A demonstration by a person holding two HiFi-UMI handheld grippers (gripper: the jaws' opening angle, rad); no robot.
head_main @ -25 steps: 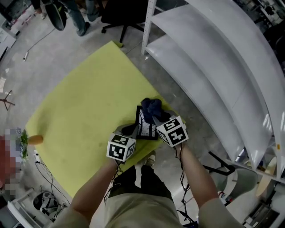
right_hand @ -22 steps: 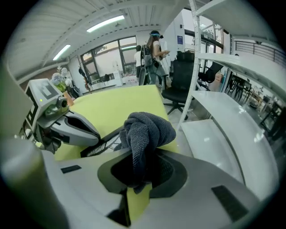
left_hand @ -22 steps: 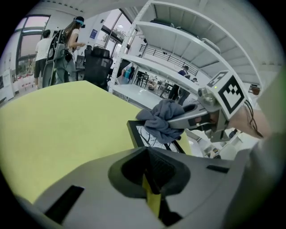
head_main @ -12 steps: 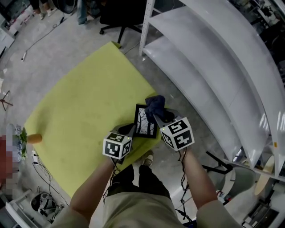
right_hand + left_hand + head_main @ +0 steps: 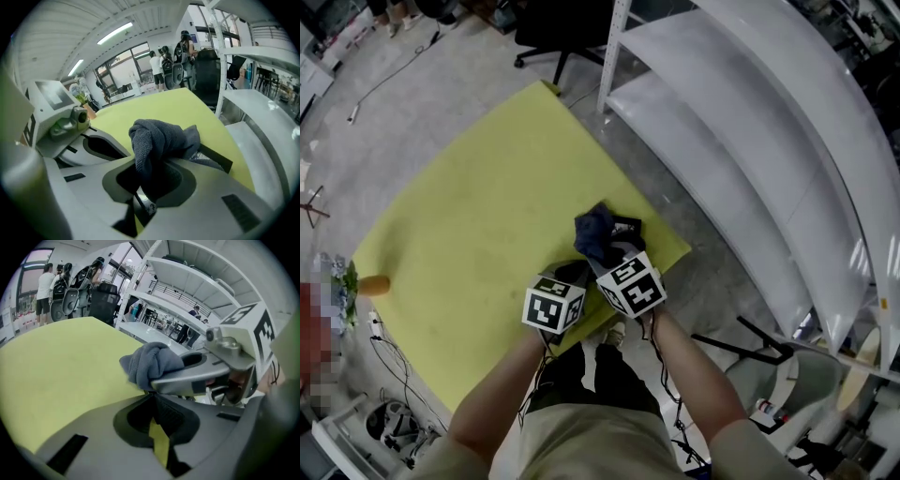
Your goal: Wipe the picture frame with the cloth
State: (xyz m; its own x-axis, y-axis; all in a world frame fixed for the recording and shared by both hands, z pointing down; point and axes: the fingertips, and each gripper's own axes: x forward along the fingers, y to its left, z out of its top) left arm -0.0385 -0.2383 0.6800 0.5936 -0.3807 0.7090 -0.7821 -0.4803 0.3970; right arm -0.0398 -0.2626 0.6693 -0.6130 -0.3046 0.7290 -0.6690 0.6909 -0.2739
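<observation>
A black picture frame [image 5: 625, 225] lies at the near right edge of the yellow mat [image 5: 487, 187], mostly covered by the dark blue cloth [image 5: 594, 234]. My right gripper [image 5: 606, 255] is shut on that cloth and presses it onto the frame. In the right gripper view the cloth [image 5: 159, 138] bunches out of the right gripper [image 5: 151, 172], and a black strip of the frame [image 5: 215, 159] shows behind it. My left gripper [image 5: 571, 274] sits at the frame's near left corner, jaws closed. In the left gripper view the left gripper [image 5: 153, 398] pinches a thin dark edge, with the cloth [image 5: 150, 363] just beyond.
A white metal shelf rack [image 5: 750, 141] runs along the right of the mat. A black office chair [image 5: 553, 28] stands beyond the mat's far corner. A small orange object [image 5: 375, 291] lies at the mat's left edge, with cables [image 5: 394, 370] near it. People stand far off [image 5: 44, 287].
My right gripper has swept the cloth to the left across the frame, which is now mostly covered. The left gripper has stayed about where it was.
</observation>
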